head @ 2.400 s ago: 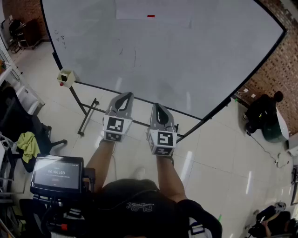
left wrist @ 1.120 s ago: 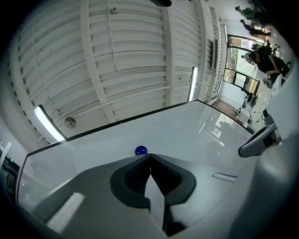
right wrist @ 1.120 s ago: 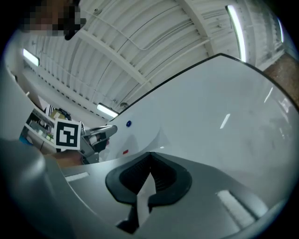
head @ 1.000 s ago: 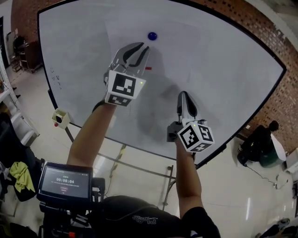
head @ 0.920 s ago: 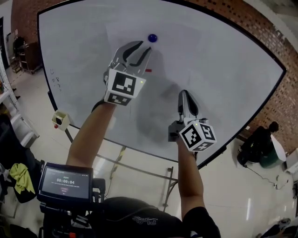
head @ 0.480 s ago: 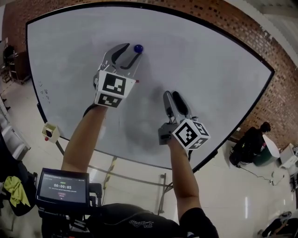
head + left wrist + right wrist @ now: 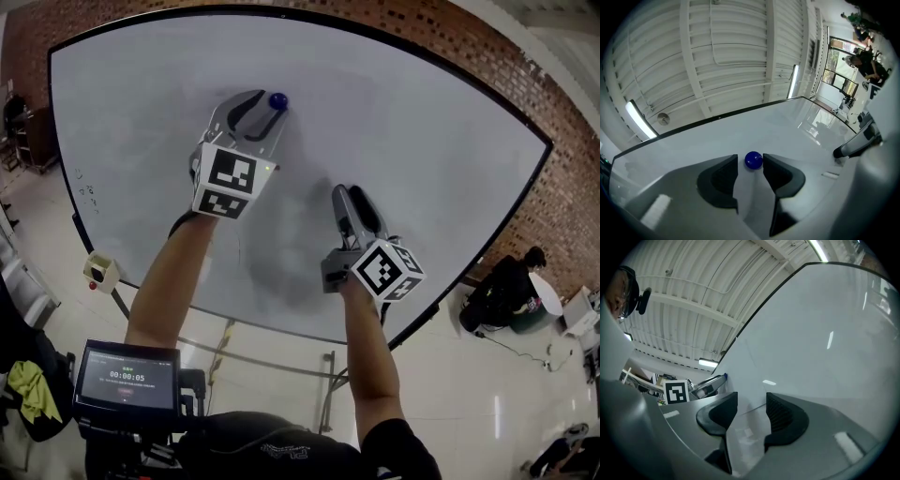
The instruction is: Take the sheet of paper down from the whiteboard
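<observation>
A blue round magnet (image 7: 277,100) sits high on the whiteboard (image 7: 422,122) and pins a white sheet of paper (image 7: 314,150) that barely stands out from the board. My left gripper (image 7: 258,111) is open, and the magnet (image 7: 753,160) lies just at the gap between its fingertips, with the left gripper (image 7: 750,164) pads apart from it. Lower and to the right, my right gripper (image 7: 350,194) is open against the board. In the right gripper view a thin paper edge (image 7: 752,409) crosses between the jaws of the right gripper (image 7: 751,401).
A brick wall (image 7: 525,84) runs behind the board on the right. A seated person (image 7: 511,300) is on the floor side at right. A timer screen (image 7: 128,380) sits at lower left, near a small box (image 7: 98,272) on the board's stand.
Both hands rose up the board. The left gripper's tips came level with the blue magnet. The right gripper's jaws went from shut to parted.
</observation>
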`<state>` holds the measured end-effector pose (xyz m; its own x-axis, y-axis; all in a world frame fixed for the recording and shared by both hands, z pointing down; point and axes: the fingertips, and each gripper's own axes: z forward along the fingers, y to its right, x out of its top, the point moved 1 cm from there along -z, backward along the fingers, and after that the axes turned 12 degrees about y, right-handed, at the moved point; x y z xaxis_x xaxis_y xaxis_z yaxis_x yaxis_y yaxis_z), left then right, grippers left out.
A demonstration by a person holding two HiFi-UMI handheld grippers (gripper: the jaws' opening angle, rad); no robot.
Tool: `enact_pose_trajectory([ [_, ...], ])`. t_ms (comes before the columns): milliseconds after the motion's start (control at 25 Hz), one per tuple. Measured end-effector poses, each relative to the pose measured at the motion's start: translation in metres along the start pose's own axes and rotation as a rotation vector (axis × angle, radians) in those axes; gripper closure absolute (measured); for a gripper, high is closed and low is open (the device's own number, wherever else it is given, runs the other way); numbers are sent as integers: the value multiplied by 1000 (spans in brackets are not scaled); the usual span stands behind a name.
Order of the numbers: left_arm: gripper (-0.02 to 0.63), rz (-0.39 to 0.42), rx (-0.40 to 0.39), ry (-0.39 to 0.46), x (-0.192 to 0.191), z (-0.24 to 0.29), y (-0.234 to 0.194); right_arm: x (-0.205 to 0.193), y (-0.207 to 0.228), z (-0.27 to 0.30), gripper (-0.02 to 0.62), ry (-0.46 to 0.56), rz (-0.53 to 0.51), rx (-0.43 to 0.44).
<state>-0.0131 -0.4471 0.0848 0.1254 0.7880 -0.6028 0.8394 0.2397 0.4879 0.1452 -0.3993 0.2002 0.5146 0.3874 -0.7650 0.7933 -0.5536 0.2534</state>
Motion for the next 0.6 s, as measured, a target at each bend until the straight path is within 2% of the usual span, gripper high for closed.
enact_pose_trajectory([
  [200, 440, -1, -10, 3, 3, 0, 2, 5, 12, -9, 398, 11, 6, -24],
  [520, 445, 4, -14, -3, 3, 2, 6, 2, -3, 8, 397, -14, 42, 51],
  [600, 466, 8, -9, -4, 2, 3, 6, 2, -7, 14, 409, -17, 44, 63],
])
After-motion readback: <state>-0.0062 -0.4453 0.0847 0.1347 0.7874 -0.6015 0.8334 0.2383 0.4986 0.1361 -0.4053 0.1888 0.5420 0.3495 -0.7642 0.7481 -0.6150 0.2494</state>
